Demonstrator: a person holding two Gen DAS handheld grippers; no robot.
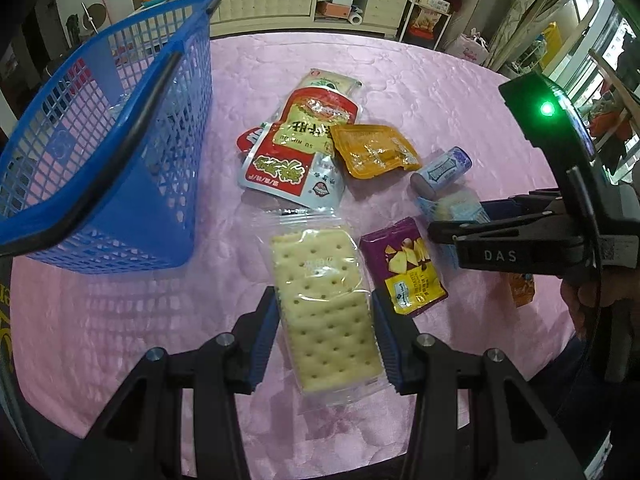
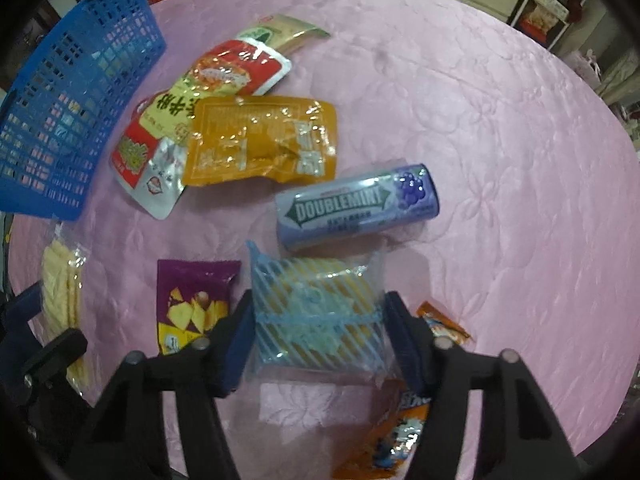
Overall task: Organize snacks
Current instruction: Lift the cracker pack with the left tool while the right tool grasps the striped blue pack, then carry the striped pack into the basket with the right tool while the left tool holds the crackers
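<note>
A round pink tabletop (image 1: 420,80) has bare room along its far and right sides. A blue basket (image 1: 120,152) stands at its left edge. The left tongs (image 1: 325,340) pinch a clear cracker packet (image 1: 324,304) by its long sides, long axis pointing away towards the snack pile. The right tongs (image 2: 318,336) straddle a blue-striped packet (image 2: 316,316); whether they press it, I cannot tell.

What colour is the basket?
Blue, the basket is a plastic grid with a dark handle; clearest in the left wrist view.
</note>
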